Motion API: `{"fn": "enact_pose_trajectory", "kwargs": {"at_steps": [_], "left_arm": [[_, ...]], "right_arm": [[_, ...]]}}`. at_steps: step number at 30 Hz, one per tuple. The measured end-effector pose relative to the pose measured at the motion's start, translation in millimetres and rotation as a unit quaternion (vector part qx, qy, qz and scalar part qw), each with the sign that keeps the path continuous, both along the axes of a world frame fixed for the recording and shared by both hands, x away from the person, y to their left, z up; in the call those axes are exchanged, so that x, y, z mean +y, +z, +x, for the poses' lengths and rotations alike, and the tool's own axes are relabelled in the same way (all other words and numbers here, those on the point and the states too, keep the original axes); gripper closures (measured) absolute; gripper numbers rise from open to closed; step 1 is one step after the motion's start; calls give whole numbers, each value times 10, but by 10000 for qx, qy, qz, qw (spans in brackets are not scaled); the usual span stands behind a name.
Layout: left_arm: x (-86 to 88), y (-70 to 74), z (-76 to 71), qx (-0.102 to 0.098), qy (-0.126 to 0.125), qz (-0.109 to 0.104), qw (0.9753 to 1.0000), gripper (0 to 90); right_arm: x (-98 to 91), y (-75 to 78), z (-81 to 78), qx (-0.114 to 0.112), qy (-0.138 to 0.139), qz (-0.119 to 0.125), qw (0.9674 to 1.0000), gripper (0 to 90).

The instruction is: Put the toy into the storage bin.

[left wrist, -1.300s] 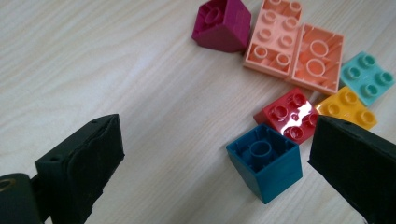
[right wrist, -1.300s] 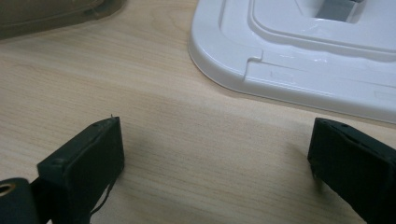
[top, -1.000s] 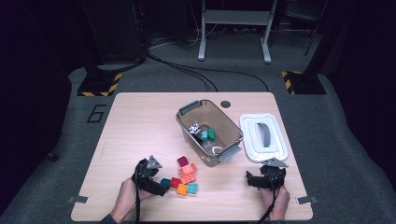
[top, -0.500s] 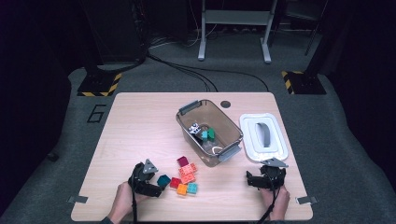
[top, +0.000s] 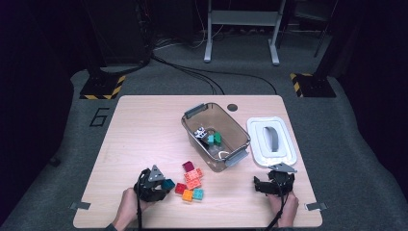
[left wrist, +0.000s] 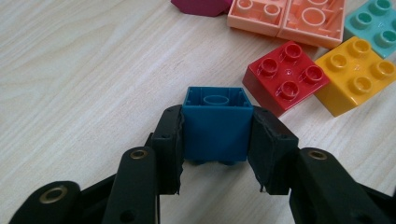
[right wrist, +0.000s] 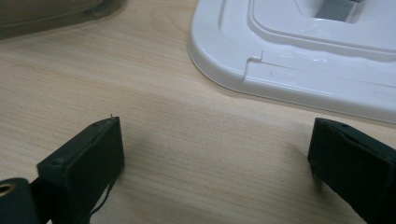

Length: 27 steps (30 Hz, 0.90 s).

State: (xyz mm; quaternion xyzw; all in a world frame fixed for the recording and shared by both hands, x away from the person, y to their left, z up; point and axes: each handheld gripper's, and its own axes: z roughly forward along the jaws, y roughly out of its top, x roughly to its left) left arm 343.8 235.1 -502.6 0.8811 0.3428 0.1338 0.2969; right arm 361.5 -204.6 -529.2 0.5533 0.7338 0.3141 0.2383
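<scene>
Grey carpet and dark stands ring a pale wooden table (top: 144, 125), its near edge met by 2 hands coming in from below. At the near left, the left gripper (left wrist: 215, 133) lies low over the wood, pointing toward the loose bricks, its fingers (left wrist: 170, 140) pinching a blue brick (left wrist: 215, 126) by 2 opposite sides; the brick is turned so its hollow underside faces away from the camera and its studs toward it. The left hand (top: 127, 206) wraps the gripper's body from behind, wrist near the table edge. Just beside the blue brick lie a red brick (left wrist: 285, 77) and a yellow brick (left wrist: 357, 72), touching each other, with a turquoise brick (left wrist: 373, 23), 2 peach bricks (left wrist: 289, 18) and a maroon brick (left wrist: 201, 5) beyond. Farther toward the middle stands a clear bin (top: 216, 134) with grey latches, holding a few small pieces, and to its right a white lid (top: 272, 142) lies flat, near but apart from it. At the near right, the right gripper (right wrist: 215, 163) is held low and level by the right hand (top: 284, 211), fingers (right wrist: 88, 158) spread wide over bare wood just short of the lid's edge.
</scene>
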Motion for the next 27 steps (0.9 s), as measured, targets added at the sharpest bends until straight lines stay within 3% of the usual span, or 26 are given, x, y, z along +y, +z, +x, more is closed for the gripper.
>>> {"fn": "enact_pose_trajectory", "kwargs": {"at_steps": [7, 15, 27], "left_arm": [[37, 9, 27, -7, 7, -96, 10000, 591], [92, 133, 130, 72, -138, -47, 9999, 591], [152, 298, 297, 125, -138, -136, 9997, 591]], "right_arm": [[0, 0, 0, 0, 1, 0, 10000, 27], [0, 0, 1, 0, -1, 3, 10000, 27], [0, 0, 1, 3, -1, 4, 10000, 27]]}}
